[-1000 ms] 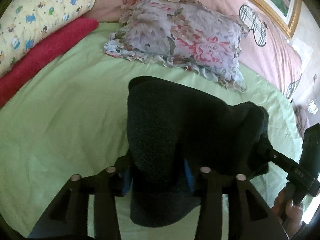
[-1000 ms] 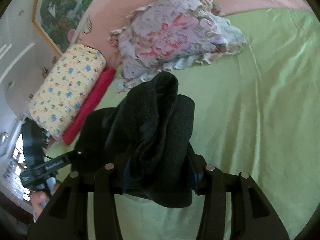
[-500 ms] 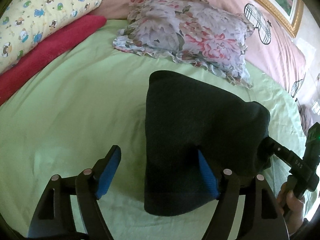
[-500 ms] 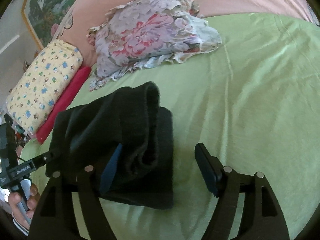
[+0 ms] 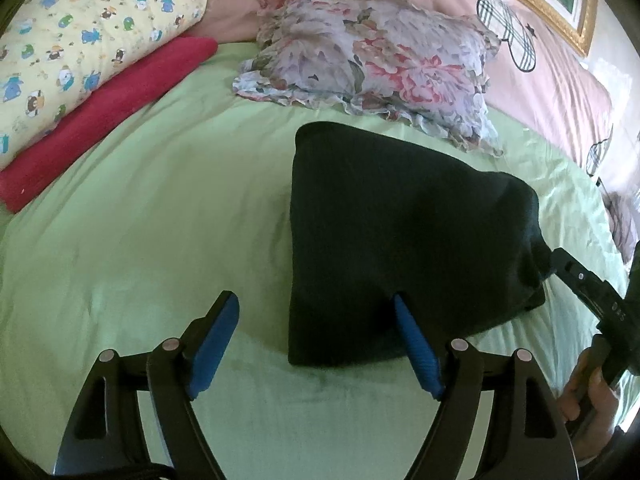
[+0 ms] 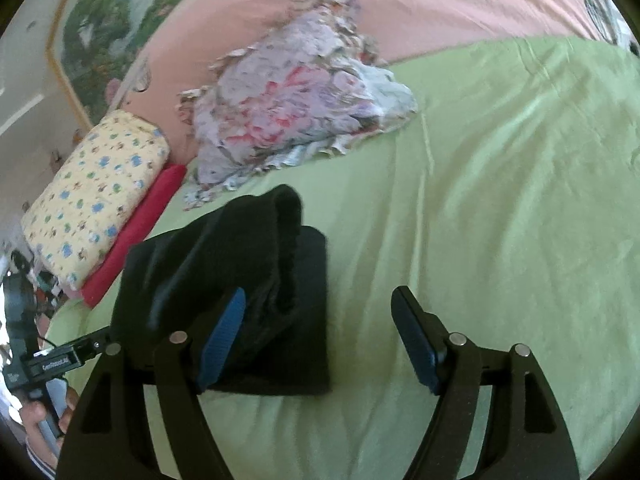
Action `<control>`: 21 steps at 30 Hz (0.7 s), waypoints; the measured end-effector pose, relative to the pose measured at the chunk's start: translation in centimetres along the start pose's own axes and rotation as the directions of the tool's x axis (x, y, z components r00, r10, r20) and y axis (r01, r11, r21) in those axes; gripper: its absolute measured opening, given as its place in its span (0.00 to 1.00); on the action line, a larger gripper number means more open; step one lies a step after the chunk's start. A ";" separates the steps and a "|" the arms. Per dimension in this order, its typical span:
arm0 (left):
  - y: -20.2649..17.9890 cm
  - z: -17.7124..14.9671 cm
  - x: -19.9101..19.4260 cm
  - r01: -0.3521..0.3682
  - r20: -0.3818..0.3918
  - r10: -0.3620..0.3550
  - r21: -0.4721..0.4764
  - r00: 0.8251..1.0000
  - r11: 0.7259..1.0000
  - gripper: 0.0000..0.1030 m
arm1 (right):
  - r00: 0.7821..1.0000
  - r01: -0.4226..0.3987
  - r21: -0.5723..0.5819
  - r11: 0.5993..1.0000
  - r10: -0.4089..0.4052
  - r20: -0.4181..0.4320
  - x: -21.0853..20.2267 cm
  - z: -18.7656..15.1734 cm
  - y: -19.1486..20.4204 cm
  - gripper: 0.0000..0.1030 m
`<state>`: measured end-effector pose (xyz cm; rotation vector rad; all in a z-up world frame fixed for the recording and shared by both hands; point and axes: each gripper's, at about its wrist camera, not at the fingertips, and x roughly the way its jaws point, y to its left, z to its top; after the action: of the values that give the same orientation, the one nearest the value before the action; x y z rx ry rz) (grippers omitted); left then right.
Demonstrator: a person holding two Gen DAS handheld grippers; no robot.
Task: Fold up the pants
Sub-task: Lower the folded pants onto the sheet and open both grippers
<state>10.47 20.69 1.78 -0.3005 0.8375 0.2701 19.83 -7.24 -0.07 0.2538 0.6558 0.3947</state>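
The dark pants [image 5: 392,240] lie folded in a thick bundle on the green bed sheet [image 5: 140,240]. My left gripper [image 5: 316,312] is open and empty, its right pad at the bundle's near edge. In the right wrist view the pants [image 6: 240,280] sit at centre left, with a rolled hump on top. My right gripper [image 6: 320,304] is open and empty, its left pad beside the bundle. Each gripper shows at the edge of the other's view, the right one [image 5: 588,292] and the left one [image 6: 52,364].
A floral pillow [image 5: 372,56] lies beyond the pants. A yellow patterned pillow [image 5: 80,36] and a red rolled towel [image 5: 108,120] lie at the far left. A pink headboard cover [image 5: 540,72] runs behind. The green sheet stretches to the right [image 6: 500,200].
Both grippers have opened and let go of the pants, then drawn back a little. The bundle has dropped onto the sheet and settled flatter.
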 end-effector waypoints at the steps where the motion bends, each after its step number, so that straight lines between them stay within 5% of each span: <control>1: -0.1 -0.2 -0.2 0.001 0.001 -0.001 0.000 1.000 1.000 0.77 | 1.000 -0.004 -0.021 1.000 0.004 0.007 -0.2 -0.2 0.4 0.74; 11: -1.1 -2.0 -1.9 -0.037 0.009 0.037 0.076 0.999 0.996 0.78 | 0.998 -0.039 -0.197 0.980 0.048 0.042 -2.2 -1.9 4.1 0.84; 21: -2.1 -2.6 -3.1 -0.102 0.045 0.095 0.203 0.994 0.974 0.80 | 0.997 -0.068 -0.299 0.952 0.052 -0.060 -1.6 -2.3 6.2 0.85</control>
<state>7.47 17.45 2.81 -0.0609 0.8394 0.2783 15.52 -2.08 1.19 -0.0271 0.6303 0.5544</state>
